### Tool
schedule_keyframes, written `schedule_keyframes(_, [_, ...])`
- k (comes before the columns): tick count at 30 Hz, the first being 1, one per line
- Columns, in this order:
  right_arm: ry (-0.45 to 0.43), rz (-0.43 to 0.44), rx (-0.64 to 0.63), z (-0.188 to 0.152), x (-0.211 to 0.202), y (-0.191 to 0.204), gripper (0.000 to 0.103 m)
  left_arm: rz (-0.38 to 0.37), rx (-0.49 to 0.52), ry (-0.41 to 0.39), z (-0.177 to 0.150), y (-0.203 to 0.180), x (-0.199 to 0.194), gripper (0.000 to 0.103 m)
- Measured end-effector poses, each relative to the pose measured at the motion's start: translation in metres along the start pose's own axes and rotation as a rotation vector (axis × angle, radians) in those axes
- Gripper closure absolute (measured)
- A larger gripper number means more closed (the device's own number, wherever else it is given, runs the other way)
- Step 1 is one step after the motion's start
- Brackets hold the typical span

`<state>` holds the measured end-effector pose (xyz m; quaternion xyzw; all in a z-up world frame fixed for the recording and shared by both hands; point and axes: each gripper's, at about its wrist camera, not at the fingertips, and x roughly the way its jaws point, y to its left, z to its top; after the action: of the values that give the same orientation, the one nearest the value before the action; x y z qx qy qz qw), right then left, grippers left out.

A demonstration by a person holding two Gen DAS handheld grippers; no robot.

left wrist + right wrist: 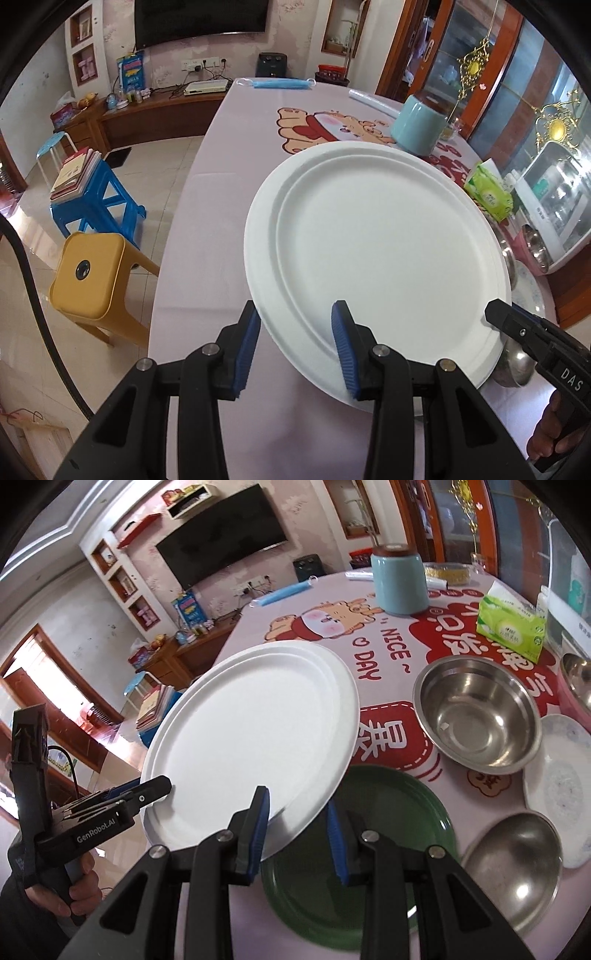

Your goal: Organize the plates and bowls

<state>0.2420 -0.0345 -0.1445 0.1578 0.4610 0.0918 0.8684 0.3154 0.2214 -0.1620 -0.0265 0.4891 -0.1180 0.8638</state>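
Lifted clear of the printed tablecloth (391, 642) and tilted: a white paper plate (384, 254), filling the centre of the left wrist view and the middle left of the right wrist view, pinched at its near rim by the left gripper (295, 350) and at the opposite edge by the right gripper (297, 834), each with blue pads partly closed on the rim. Directly below it at lower centre, a green plate (369, 853); to the right, two steel bowls (480, 716) and a patterned plate (561, 775); farther back, a tissue pack (513, 624) and a teal canister (399, 579).
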Motion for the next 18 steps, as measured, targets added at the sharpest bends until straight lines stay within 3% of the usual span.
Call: schedule_keyframes(18, [-0.062,0.008,-0.062,-0.070,-0.101,-0.038,0.073,-0.021,0.037,-0.019,-0.086,-0.073,-0.081,0.065])
